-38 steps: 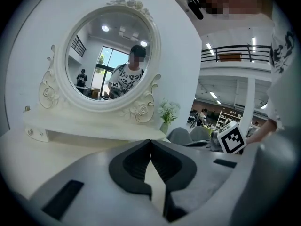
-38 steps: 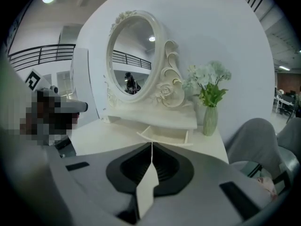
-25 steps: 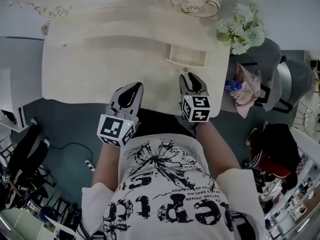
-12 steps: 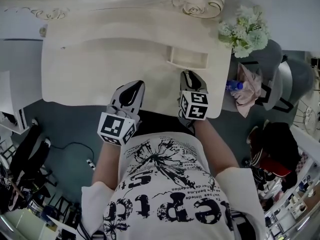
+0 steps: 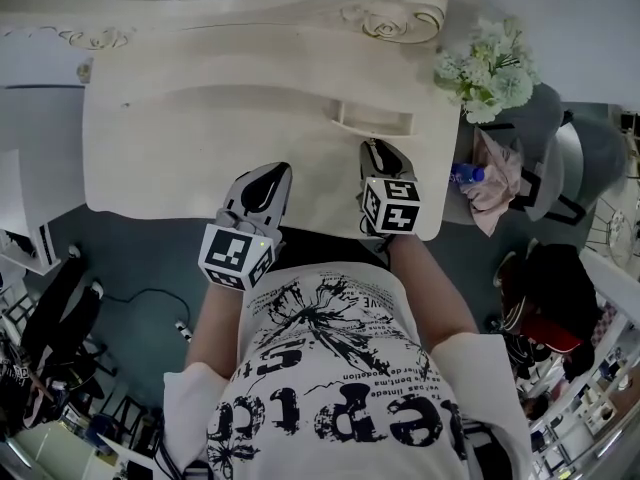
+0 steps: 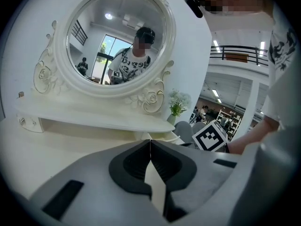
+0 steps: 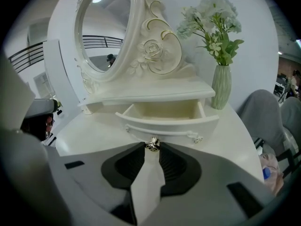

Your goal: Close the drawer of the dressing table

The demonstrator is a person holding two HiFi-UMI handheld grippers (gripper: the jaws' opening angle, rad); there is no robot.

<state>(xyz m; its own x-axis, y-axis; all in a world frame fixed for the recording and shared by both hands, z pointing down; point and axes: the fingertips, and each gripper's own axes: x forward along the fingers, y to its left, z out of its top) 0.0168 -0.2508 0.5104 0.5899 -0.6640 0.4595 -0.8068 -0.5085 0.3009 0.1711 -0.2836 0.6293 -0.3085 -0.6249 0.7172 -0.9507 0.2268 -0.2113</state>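
Observation:
The small cream drawer (image 5: 375, 118) of the dressing table (image 5: 190, 138) stands partly pulled out under the mirror shelf. In the right gripper view the drawer (image 7: 164, 111) shows an empty inside and a metal knob (image 7: 152, 144) on its front. My right gripper (image 7: 152, 147) has just been closing, and its tips now pinch that knob. In the head view the right gripper (image 5: 376, 150) points at the drawer front. My left gripper (image 5: 268, 173) hovers shut over the table's front edge, holding nothing, with its tips (image 6: 150, 142) together.
A green vase of white flowers (image 7: 221, 86) stands right of the drawer at the table's back right corner (image 5: 487, 63). The oval mirror (image 6: 117, 36) rises behind. A grey chair with clothes (image 5: 545, 158) and a blue bottle (image 5: 462, 174) sit off the table's right side.
My right gripper has moved forward to the drawer front and its jaws have narrowed onto the knob. The drawer now shows less of its inside. The left gripper has hardly moved.

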